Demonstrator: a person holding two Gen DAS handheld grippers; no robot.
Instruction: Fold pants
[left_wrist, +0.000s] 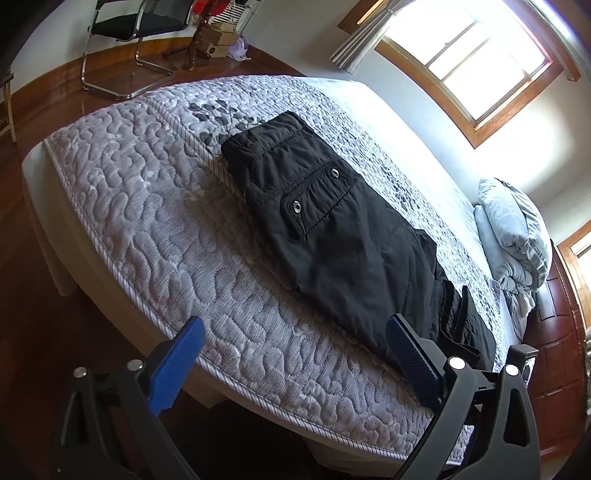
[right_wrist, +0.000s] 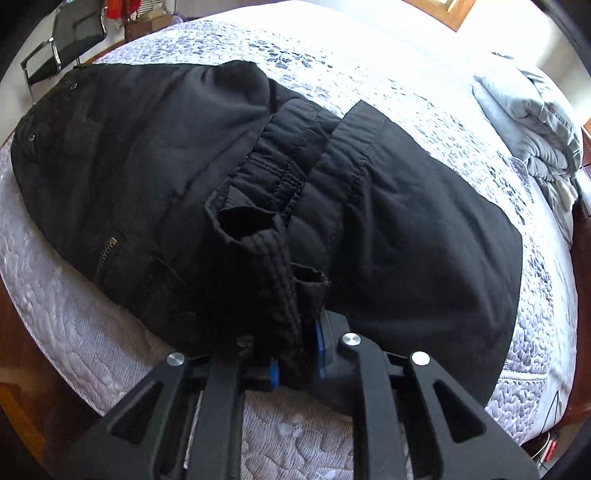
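Left gripper (left_wrist: 295, 363): tilted down over the mattress (left_wrist: 155, 206) edge, jaws wide, empty.
Right gripper (right_wrist: 295, 354): pointing steeply down, pinching a bunched fold.
Pants (left_wrist: 332, 229): one black pair, on the mattress.
Snaps: two.

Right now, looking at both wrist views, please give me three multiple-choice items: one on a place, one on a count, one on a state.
1. Where do the black pants lie?
A. on the wooden floor
B. on the quilted mattress
C. on the chair

2. How many metal snaps show on the pocket flap in the left wrist view?
A. two
B. four
C. none

3. How does the right gripper stand?
A. wide open above the mattress
B. shut on nothing
C. shut on a bunched part of the pants

Answers:
1 B: the pants are spread across the mattress top.
2 A: one snap sits at each end of the flap.
3 C: black cloth is pinched between the blue pads; the left gripper is open and holds nothing.
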